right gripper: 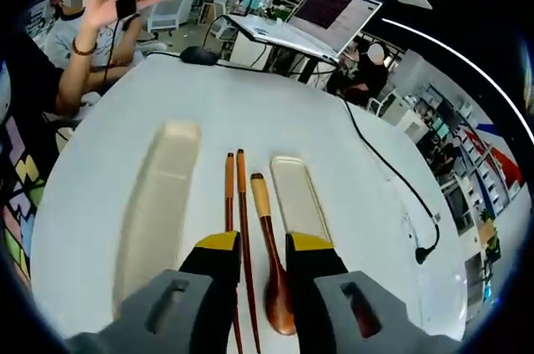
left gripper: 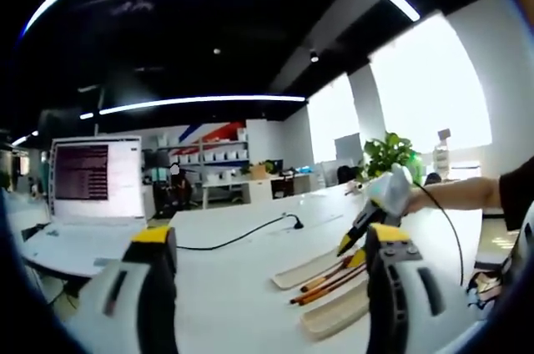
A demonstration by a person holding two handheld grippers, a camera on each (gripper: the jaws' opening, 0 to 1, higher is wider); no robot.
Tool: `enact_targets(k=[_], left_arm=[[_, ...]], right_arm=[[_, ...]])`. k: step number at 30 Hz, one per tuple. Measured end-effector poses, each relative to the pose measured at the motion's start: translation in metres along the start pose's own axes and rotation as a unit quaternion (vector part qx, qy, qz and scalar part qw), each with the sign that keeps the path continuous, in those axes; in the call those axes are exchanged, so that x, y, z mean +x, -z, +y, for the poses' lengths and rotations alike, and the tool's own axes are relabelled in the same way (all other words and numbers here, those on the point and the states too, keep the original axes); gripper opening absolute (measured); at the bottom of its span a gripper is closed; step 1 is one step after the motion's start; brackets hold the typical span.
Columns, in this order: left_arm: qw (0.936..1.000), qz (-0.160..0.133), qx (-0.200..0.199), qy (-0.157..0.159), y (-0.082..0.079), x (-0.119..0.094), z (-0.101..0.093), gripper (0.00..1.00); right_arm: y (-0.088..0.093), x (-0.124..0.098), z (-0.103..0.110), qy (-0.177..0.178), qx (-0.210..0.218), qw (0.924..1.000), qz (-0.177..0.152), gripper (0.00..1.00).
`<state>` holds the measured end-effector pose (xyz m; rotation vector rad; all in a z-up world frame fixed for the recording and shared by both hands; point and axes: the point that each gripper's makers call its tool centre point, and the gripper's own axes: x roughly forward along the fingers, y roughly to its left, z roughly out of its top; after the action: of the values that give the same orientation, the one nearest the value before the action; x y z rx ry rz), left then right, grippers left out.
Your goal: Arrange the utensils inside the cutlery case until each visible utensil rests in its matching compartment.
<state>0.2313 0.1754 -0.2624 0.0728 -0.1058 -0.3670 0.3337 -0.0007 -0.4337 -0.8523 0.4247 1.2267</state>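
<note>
**Status: nothing seated yet, all utensils still on the bare desk**

Right gripper view: my right gripper (right gripper: 263,245) hangs over the near edge of the white desk (right gripper: 250,103), jaws parted by a narrow gap, holding nothing. The chopsticks (right gripper: 236,204) and the wooden spoon (right gripper: 271,262) lie side by side on the desk surface between the two case halves. The wide tray (right gripper: 158,204) sits toward the desk's left edge, the narrow tray (right gripper: 294,195) just beside the spoon on the other side. Both trays look empty. I can't make out any compartment dividers from here.

My read: zero of the placements done. Chopsticks and spoon all still need to go in, spoon looks like the nearest pick.

Left gripper view: my left gripper (left gripper: 271,258) is held up off the desk, jaws wide apart, empty. It looks across the desk from the side and sees the trays and chopsticks low at the right. It adds what the right view lacks: my right gripper side-on above the utensils, plus the window and a plant (left gripper: 388,154) behind. The right gripper view gives the top-down layout and a laptop (right gripper: 321,16) at the far edge.
</note>
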Motion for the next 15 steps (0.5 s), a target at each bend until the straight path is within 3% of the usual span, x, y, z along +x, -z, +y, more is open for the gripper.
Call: enact_targets(k=[8, 11, 15], left_arm=[[0.9999, 0.009, 0.004, 0.007, 0.004, 0.003, -0.004, 0.98], [1.0000, 0.007, 0.007, 0.004, 0.003, 0.002, -0.003, 0.98], [1.0000, 0.005, 0.003, 0.002, 0.003, 0.001, -0.001, 0.98]], right_arm=[[0.011, 0.013, 0.006, -0.028, 0.003, 0.9994, 0.021, 0.15], [0.011, 0.017, 0.011, -0.051, 0.035, 0.9979, 0.020, 0.12], [0.016, 0.023, 0.009, -0.057, 0.024, 0.9974, 0.037, 0.11]])
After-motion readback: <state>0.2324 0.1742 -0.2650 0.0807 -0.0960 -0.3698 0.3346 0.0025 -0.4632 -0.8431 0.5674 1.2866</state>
